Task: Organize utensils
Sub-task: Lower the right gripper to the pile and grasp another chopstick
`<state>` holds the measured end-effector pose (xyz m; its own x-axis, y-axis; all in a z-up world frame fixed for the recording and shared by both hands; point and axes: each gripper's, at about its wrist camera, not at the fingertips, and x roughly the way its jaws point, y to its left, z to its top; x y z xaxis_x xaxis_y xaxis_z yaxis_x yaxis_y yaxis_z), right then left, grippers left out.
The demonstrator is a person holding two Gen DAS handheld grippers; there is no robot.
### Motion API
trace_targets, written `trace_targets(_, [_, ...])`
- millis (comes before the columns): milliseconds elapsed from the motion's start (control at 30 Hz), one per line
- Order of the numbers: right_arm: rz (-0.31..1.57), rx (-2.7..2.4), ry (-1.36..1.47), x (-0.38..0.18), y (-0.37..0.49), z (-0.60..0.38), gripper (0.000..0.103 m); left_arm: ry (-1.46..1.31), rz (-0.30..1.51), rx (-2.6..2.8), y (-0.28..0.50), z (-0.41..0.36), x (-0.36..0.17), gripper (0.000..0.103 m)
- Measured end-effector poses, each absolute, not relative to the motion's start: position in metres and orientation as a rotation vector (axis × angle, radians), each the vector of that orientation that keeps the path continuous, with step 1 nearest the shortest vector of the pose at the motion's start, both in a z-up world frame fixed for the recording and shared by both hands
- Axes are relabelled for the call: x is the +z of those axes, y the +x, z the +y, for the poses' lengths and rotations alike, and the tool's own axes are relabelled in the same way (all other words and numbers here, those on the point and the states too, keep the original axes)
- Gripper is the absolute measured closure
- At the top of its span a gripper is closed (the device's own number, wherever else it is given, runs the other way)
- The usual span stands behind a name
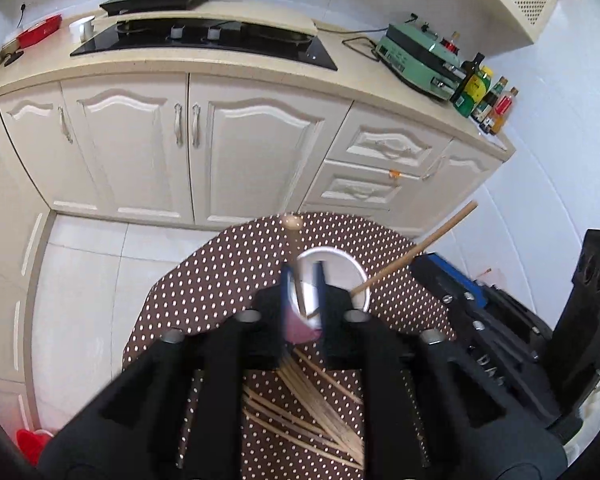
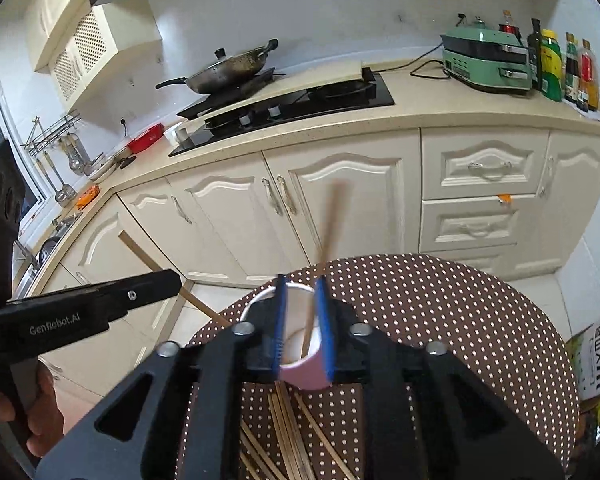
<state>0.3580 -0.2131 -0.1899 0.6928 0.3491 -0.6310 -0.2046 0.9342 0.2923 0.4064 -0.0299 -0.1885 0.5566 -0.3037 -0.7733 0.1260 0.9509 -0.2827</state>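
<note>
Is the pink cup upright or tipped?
Upright: the pink cup stands on the table with its mouth up, and chopsticks lean inside.

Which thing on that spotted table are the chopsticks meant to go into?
Find the round table with the brown polka-dot cloth, in front of the cream cabinets. Near its middle stands a paper cup, pink outside and white inside. It is the only upright container there; the loose chopsticks lie flat beside it.

Brown tablecloth (image 2: 440, 304) with white polka dots all over. On it, a cup (image 2: 300, 372), pink outside, white inside. Pale tan chopsticks (image 2: 288, 432) fan out in front of that cup. Blue pads line the black right gripper (image 2: 302, 316). Beyond the cup, cream cabinets (image 2: 340, 200), a mint-green appliance (image 2: 484, 60), possibly a grill.
</note>
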Motion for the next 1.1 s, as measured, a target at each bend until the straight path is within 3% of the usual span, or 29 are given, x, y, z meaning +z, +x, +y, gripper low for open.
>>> trace_targets(33, [0.746,0.311,0.207,-0.190,0.357,-0.215,0.078,-0.208,0.943,-0.246,0.402,-0.028,-0.189,0.043])
trace_targets(433, [0.794,0.321,0.197,-0.199,0.327,-0.235,0.076,-0.244,0.993,-0.190,0.373,-0.017,-0.209,0.043])
trace_targets(833, [0.955,0.363,0.170,-0.251,0.317,-0.242,0.076,-0.309,1.219,-0.055,0.350,-0.007,-0.293,0.043])
trace_targets(933, [0.990,0.381,0.154,-0.262,0.317,-0.240,0.076,-0.319,1.286,-0.020,0.344,-0.009,-0.317,0.050])
trace_targets(1100, [1.038,0.407,0.126,-0.279,0.319,-0.239,0.076,-0.327,1.354,0.016,0.333,-0.015,-0.346,0.052])
